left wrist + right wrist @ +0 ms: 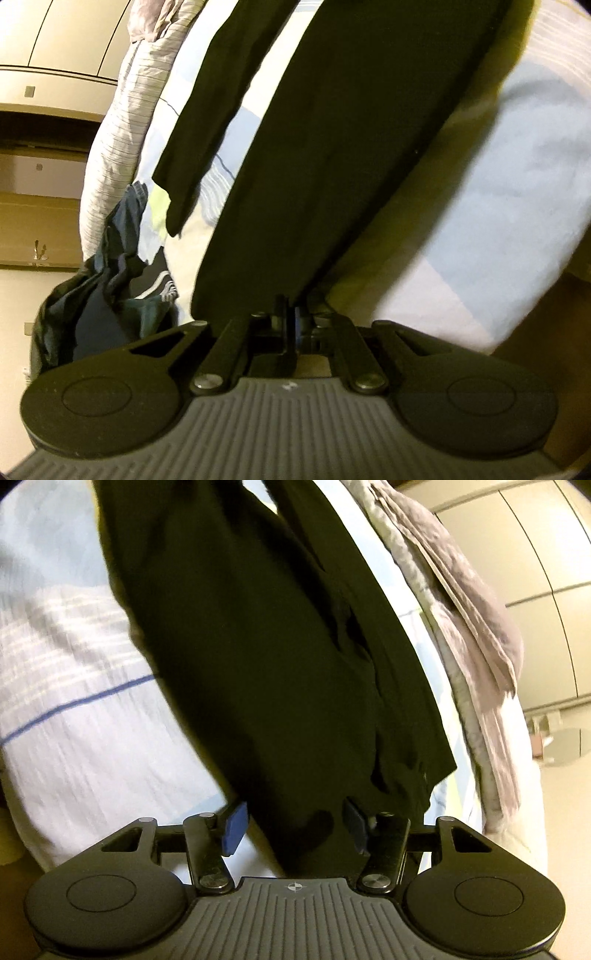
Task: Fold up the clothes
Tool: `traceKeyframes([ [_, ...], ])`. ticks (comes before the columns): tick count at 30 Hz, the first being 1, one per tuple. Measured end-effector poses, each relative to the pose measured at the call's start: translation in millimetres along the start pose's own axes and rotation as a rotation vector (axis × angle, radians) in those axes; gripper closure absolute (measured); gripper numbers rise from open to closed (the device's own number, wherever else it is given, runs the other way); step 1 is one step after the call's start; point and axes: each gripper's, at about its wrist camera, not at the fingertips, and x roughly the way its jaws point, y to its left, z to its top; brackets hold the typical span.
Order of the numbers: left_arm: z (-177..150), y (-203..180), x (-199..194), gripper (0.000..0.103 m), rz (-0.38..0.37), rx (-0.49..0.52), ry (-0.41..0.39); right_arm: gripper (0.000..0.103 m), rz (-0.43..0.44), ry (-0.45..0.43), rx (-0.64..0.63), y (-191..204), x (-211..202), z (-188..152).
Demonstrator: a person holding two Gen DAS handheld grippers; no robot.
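Observation:
A black garment (332, 147) lies stretched along the bed, one sleeve (207, 122) spread out to its left. My left gripper (291, 317) is shut on the near edge of this garment. In the right wrist view the same black garment (258, 646) fills the middle, with its near edge lying between the blue pads (234, 827). My right gripper (293, 825) is open, a pad on each side of the cloth, not pinching it.
The bed sheet (498, 203) is pale blue and white with stripes. A crumpled dark blue garment (107, 273) lies at the bed's left edge. A striped quilt (125, 129) and a grey-purple cloth (476, 602) lie along the far side. Wardrobe doors (535, 554) stand behind.

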Motion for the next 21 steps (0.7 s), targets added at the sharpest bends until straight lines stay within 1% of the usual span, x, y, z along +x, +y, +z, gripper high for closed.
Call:
traceKeyframes([
  [2, 0.9, 1.7, -2.6, 0.099, 0.006, -0.001, 0.009, 0.048, -0.020, 0.005, -0.007, -3.5, 4.0, -7.7],
  [4, 1.9, 2.8, -3.8, 0.099, 0.008, -0.002, 0.019, 0.062, -0.038, 0.026, -0.010, -4.3, 4.5, -13.8],
  [6, 3.6, 3.0, -4.3, 0.099, 0.010, -0.002, 0.028, 0.062, -0.059, 0.060, -0.004, -9.9, 9.5, -21.4],
  [9, 5.7, 1.1, -2.7, 0.099, 0.010, -0.002, 0.042, 0.062, -0.081, 0.085, -0.001, -16.7, 15.9, -34.2],
  [11, 7.3, 2.3, -3.3, 0.099, 0.011, -0.014, 0.050, 0.063, -0.092, 0.068, 0.010, -22.2, 15.9, -36.4],
  [12, 8.2, 2.9, -3.6, 0.099, 0.011, -0.020, 0.054, 0.067, -0.099, 0.057, 0.013, -24.5, 15.2, -36.4],
  [13, 8.5, 3.9, -4.5, 0.099, 0.015, -0.022, 0.056, 0.075, -0.106, 0.041, 0.012, -26.0, 13.9, -34.5],
  [15, 9.6, 6.2, -6.4, 0.099, 0.023, -0.022, 0.057, 0.080, -0.119, 0.018, 0.013, -28.9, 12.0, -30.3],
  [18, 11.7, 8.6, -8.9, 0.100, 0.028, -0.017, 0.062, 0.080, -0.093, 0.036, 0.009, -29.7, 20.2, -27.0],
  [19, 12.7, 10.1, -9.8, 0.100, 0.030, -0.018, 0.065, 0.087, -0.079, 0.044, 0.008, -29.5, 22.6, -27.5],
  [21, 15.0, 15.6, -16.2, 0.100, 0.036, -0.028, 0.068, 0.091, -0.053, 0.050, 0.019, -33.0, 21.9, -27.0],
])
